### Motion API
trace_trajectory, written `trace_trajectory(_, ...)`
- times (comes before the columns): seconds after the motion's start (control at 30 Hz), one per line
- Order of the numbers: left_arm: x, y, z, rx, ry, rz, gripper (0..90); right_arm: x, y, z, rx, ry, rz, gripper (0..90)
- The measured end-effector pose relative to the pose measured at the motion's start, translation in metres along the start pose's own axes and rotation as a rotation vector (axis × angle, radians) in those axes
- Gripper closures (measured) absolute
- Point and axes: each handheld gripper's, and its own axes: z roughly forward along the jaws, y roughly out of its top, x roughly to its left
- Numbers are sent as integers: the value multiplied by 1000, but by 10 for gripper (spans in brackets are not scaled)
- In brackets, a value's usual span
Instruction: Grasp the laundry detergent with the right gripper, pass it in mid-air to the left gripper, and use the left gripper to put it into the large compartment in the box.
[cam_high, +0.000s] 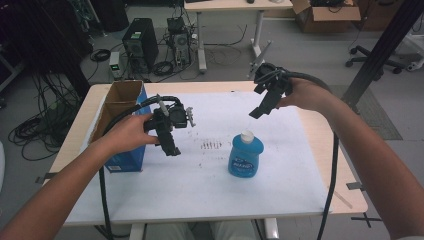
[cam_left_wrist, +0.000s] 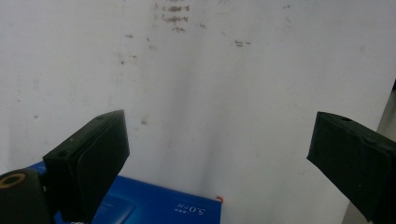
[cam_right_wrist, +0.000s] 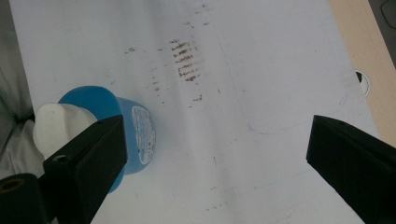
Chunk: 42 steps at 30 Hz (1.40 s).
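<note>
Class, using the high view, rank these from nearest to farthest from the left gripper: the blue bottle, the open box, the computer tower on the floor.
1. Open box: just left of the left gripper.
2. Blue bottle: to its right, mid-table.
3. Computer tower: on the floor beyond the table.

A blue bottle (cam_high: 245, 156) with a white cap (cam_high: 247, 135) stands on a white sheet (cam_high: 200, 185) flecked with brown marks (cam_high: 211, 145).
</note>
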Motion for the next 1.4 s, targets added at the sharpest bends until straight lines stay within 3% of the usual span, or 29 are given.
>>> trace_trajectory(0.57,0,2,-5,-4,7,1,55,7,-4,-11,-9,-1,4,50)
trace_trajectory(1.4,0,-1,-8,-16,15,-3,55,33,-26,-28,-25,3,10,46)
